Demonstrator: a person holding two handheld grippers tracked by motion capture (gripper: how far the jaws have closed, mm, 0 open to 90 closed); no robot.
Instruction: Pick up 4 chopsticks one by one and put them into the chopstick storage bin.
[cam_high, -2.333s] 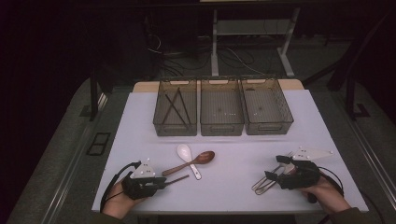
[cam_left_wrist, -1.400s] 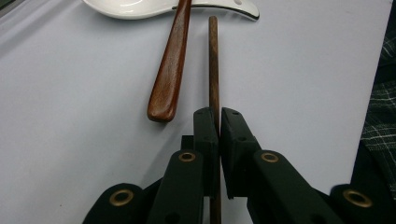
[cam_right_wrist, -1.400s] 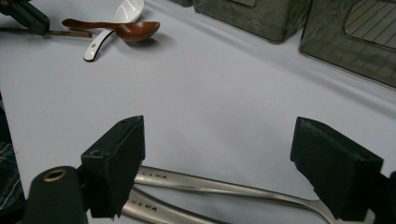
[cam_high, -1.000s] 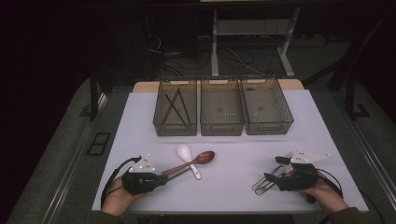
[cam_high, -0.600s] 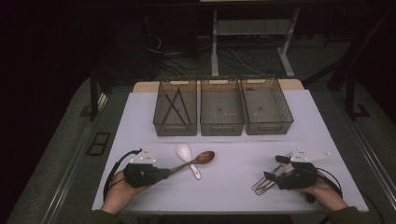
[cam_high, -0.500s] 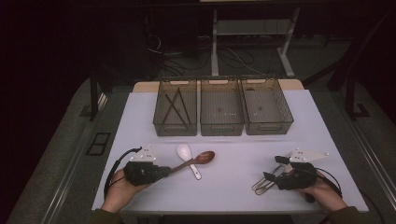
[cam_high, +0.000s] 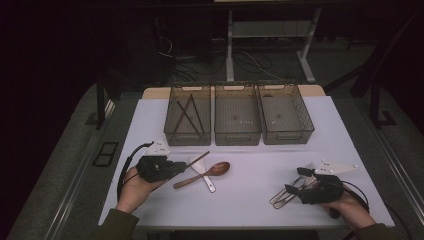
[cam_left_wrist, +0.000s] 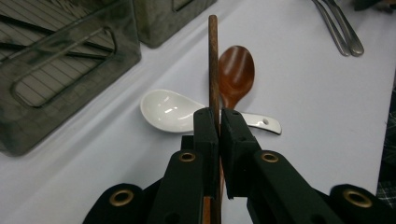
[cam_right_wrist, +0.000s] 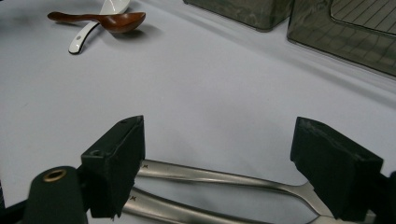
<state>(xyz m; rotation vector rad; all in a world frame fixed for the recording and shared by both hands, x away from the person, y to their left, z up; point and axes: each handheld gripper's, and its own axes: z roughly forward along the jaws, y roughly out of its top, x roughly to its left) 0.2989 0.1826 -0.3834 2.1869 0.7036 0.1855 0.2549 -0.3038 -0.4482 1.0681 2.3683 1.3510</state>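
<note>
Your left gripper (cam_left_wrist: 218, 122) is now pinching a brown chopstick (cam_left_wrist: 213, 60) between its closed jaws; a second ago it was only sitting beside the cutlery, so the pick seems made. That stick is crossing above the white spoon (cam_left_wrist: 168, 110) and wooden spoon (cam_left_wrist: 236, 71). The left bin (cam_high: 189, 116), already holding chopsticks, looks like its destination. Your right gripper (cam_right_wrist: 233, 156) is waiting wide open over two forks (cam_right_wrist: 219, 178).

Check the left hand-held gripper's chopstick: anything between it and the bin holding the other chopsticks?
Nothing visible blocks it. The left hand-held gripper is shut on the chopstick; bare table lies between it and the open-topped bin.
</note>
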